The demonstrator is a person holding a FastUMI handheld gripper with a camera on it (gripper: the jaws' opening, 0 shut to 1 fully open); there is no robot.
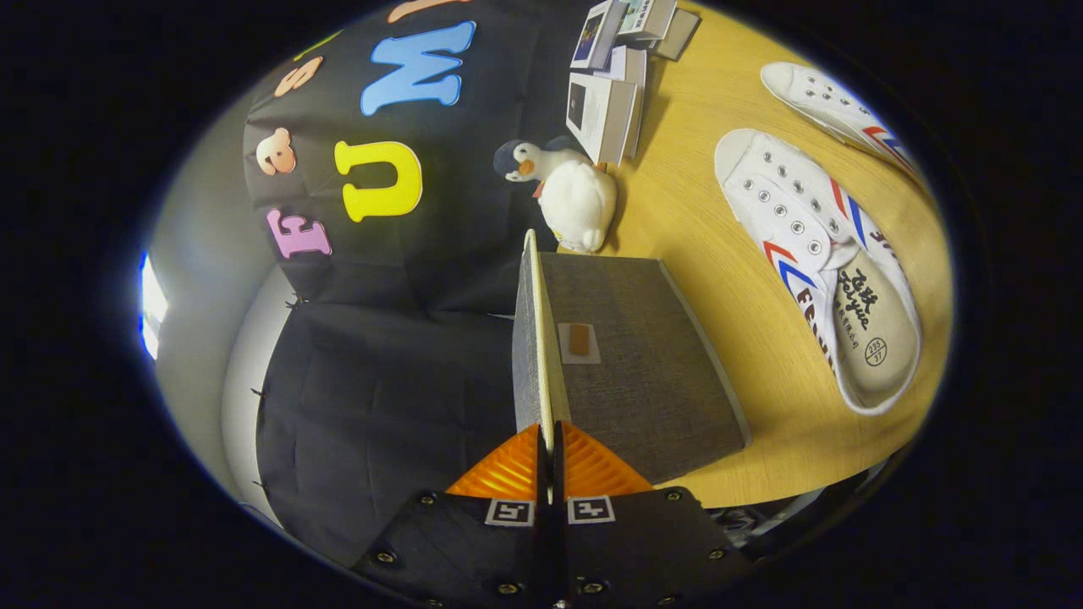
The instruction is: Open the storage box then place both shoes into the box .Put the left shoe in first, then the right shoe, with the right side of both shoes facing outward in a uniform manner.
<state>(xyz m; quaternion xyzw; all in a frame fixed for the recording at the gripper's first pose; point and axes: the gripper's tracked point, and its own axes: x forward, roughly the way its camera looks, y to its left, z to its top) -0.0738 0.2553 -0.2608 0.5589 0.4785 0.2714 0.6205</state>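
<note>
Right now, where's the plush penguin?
The plush penguin sits on the wooden table, beyond the fingers gripping the lid, beside the booklets.

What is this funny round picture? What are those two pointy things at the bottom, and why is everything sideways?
The picture comes from a small camera riding on a hand-held grabbing tool, so it looks wherever the tool points. A person has turned the tool, and that tips the view sideways. The two pointy things are the tool's gripper. Its jaws are pinched shut on the thin edge of the box lid, which stands lifted up. Beside it is the grey storage box, sitting on a wooden table. Two white shoes lie on the table: the nearer shoe and the farther shoe. Beyond the box sit a toy penguin and some small boxes.
</note>
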